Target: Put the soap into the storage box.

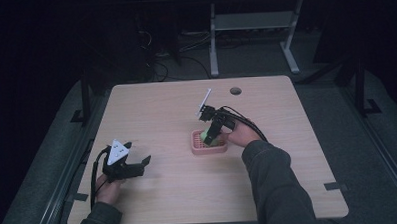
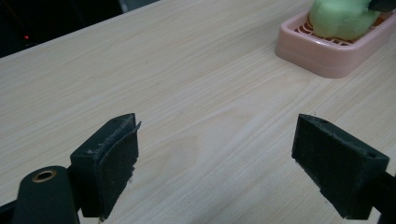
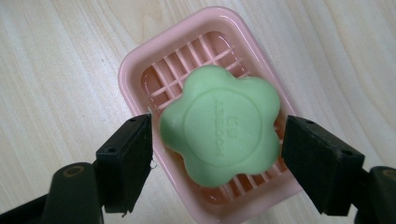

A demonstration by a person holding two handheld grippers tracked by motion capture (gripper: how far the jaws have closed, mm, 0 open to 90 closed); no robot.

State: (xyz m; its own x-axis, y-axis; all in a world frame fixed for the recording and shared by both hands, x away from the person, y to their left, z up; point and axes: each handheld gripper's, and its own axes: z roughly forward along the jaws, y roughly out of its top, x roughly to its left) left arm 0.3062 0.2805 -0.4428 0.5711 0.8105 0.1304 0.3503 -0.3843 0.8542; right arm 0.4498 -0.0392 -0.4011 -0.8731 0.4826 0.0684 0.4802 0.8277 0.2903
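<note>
Right claw (image 3: 217, 140) sat over the pink soap dish (image 3: 140, 70), jaws spread about as wide as the green flower-shaped soap (image 3: 219, 135); left jaw touched or nearly touched the soap's edge, right jaw stood just beside its far edge; could not tell whether it truly gripped; soap looked seated on the slatted floor of the dish, or barely above it, tilted slightly; in the high view the right claw (image 1: 211, 134) pointed down into the dish (image 1: 208, 149), soap (image 1: 207, 136) between the jaws.

Step judged: either grasping the soap in the dish or just letting go of it; pictures did not settle which; next move called for either closing squarely on opposite lobes and lifting straight up so the dish did not drag, or opening further and rising clear.

Left claw (image 1: 136, 160), well left of the dish and nearer the person, rested on the counter (image 1: 289, 179); jaws wide apart, nothing between them; its own view showed bare counter (image 2: 187, 93) with the dish (image 2: 327, 60) and soap (image 2: 341, 18) beyond.
</note>
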